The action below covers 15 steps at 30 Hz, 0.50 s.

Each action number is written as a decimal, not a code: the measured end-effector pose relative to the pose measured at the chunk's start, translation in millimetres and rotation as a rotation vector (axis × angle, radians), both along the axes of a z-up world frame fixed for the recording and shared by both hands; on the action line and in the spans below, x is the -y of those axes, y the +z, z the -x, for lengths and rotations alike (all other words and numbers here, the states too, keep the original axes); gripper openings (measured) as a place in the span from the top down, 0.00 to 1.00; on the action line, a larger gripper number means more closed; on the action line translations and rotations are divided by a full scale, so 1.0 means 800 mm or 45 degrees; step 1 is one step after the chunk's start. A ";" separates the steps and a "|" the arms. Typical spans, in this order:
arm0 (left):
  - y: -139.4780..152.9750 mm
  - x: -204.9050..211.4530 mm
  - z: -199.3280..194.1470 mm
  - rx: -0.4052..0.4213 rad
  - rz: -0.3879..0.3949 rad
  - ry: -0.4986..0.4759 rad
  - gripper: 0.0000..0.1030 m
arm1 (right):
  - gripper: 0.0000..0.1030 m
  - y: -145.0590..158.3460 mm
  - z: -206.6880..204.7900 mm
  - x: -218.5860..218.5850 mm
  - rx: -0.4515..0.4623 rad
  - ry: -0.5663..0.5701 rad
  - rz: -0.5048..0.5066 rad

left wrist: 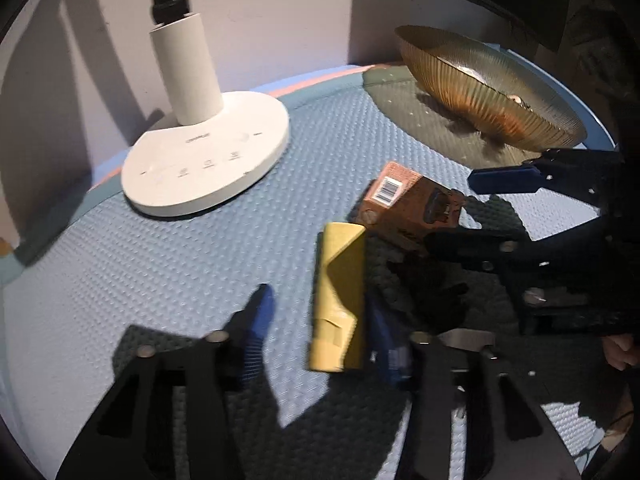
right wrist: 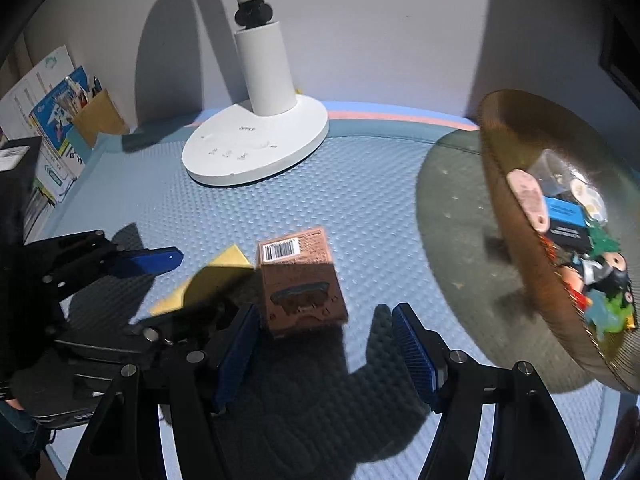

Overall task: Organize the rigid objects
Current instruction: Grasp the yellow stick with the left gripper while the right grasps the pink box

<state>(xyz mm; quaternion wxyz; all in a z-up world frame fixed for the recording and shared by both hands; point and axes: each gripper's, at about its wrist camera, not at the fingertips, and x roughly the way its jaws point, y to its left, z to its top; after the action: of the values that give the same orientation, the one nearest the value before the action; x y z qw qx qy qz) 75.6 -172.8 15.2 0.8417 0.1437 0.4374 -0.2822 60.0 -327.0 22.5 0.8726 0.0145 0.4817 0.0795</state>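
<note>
A yellow box [left wrist: 340,296] lies on the blue mat between the fingers of my left gripper [left wrist: 324,320], which is open around it; its right finger is partly hidden behind the box. The yellow box [right wrist: 216,280] also shows in the right wrist view. A brown box [left wrist: 408,204] with a barcode stands just beyond it. My right gripper [right wrist: 328,344] is open, its fingers either side of the near end of the brown box [right wrist: 300,280]. A ribbed gold bowl [right wrist: 516,216] at the right holds several small toys and packets.
A white lamp base [right wrist: 256,148] with its post stands at the back of the blue mat [left wrist: 160,264]. Books and a brown envelope [right wrist: 56,120] lean at the far left against the wall. The gold bowl [left wrist: 488,92] sits at the mat's right edge.
</note>
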 end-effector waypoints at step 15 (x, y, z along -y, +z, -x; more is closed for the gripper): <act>0.005 -0.005 0.007 0.028 0.020 0.024 0.79 | 0.61 0.003 0.016 0.012 0.030 -0.104 0.087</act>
<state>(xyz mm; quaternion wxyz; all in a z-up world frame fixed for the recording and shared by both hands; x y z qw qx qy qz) 69.9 -169.0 19.5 0.8501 0.1361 0.4274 -0.2760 47.5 -336.8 24.6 0.8807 0.0036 0.4729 0.0275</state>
